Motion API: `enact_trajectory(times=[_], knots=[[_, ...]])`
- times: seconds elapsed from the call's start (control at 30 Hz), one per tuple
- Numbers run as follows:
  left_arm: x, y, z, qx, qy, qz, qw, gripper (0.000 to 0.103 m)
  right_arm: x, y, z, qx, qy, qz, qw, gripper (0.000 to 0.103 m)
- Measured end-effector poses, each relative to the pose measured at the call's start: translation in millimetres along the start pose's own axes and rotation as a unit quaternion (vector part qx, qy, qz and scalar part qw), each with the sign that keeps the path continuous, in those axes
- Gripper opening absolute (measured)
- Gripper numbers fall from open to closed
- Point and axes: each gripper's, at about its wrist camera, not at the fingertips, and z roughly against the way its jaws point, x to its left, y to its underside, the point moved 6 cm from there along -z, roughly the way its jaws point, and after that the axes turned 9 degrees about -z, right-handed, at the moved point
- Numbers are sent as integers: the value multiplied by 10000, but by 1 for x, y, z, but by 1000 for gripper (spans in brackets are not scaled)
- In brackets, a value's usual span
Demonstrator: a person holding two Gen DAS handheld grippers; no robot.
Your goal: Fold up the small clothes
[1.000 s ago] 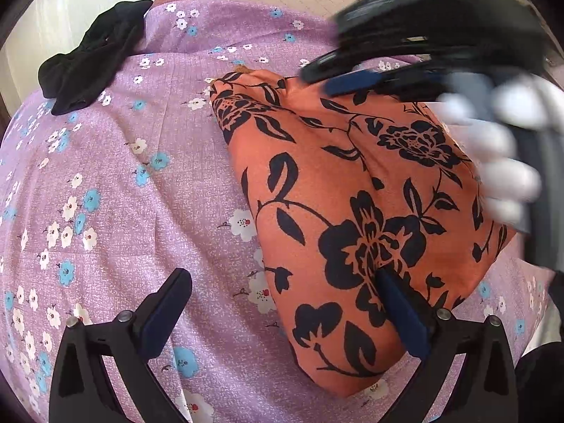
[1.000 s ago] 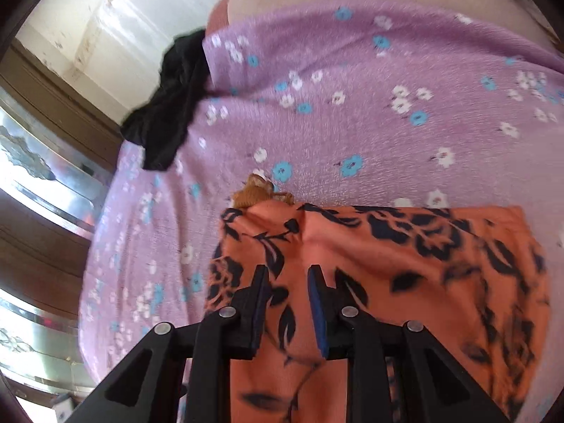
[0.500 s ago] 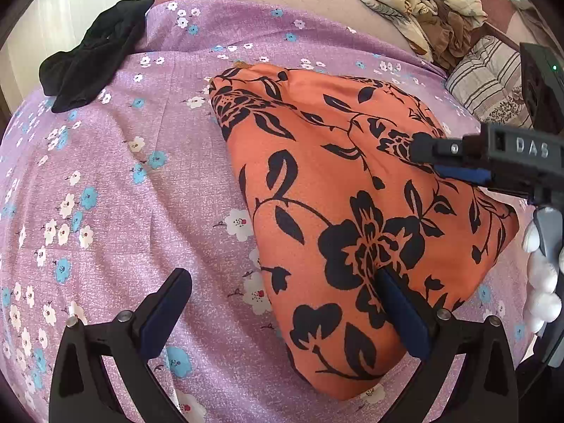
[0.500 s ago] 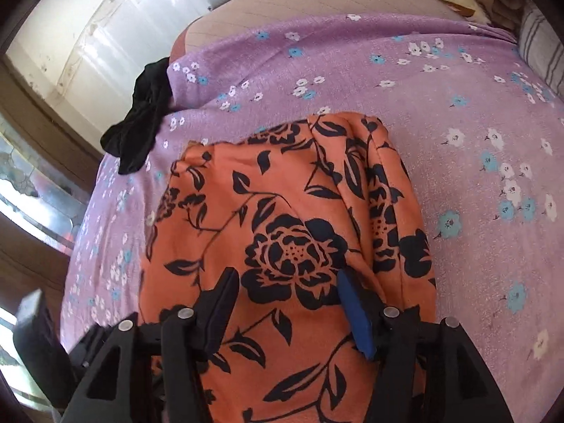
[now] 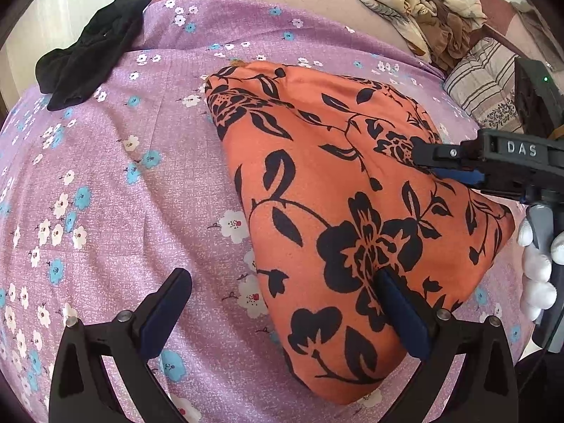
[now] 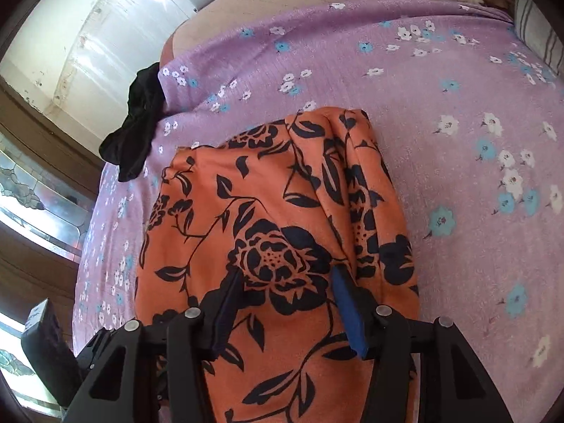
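Observation:
A folded orange garment with black flowers [image 5: 338, 190] lies on the purple floral sheet [image 5: 105, 183]; it also shows in the right wrist view [image 6: 268, 232]. My left gripper [image 5: 285, 303] is open and empty, its right finger resting on the garment's near edge, its left finger over the sheet. My right gripper [image 6: 285, 292] is open and empty, hovering just over the garment's middle; in the left wrist view it reaches in from the right [image 5: 454, 165].
A black garment [image 5: 88, 49] lies crumpled at the sheet's far left corner, also in the right wrist view [image 6: 137, 130]. A beige patterned cloth pile [image 5: 423, 3] and a striped pillow [image 5: 483, 81] sit at the far right.
My right gripper let go of the garment's far edge, opened, and drew back over the garment's middle. The garment now lies folded flat. My left gripper has not moved.

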Motion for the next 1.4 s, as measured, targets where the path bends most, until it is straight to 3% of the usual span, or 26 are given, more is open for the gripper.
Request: enact_trajectory(times=[0.27,0.4,0.5,0.57,0.63,0.73,0.97,1.03,1.13,1.4], knots=[[1,-13,8,-42,207,-119,9997,103,-4,1,4,8,-212,-91,9997,56],[22,-32,32,-581,148,131,9981,103,0,-8,29,-243,-619,-198,9976,56],[47,-40,37,-726,-322,452,9958,103,6,-15,39,-481,-739,-126,9960,56],[58,-37,20,-469,-588,579,9955,103,-1,-15,26,-261,-697,-305,9968,56],[56,-28,2,-159,-549,548,9969,103,-16,-12,3,105,-546,-594,9967,54],[50,-28,2,-252,-716,450,9961,103,-19,-16,8,67,-730,-818,9940,53],[34,-38,25,-726,-1016,114,9921,103,4,-29,44,-935,-883,-274,9913,56],[28,-39,17,-608,-1187,-58,9911,103,1,-38,36,-1105,-854,-352,9896,67],[20,-34,7,-584,-1459,-266,9872,103,-19,-35,-14,-204,-407,-528,9976,70],[19,-34,9,-633,-1580,-386,9847,103,-17,-37,11,-480,-576,-694,9948,70]])
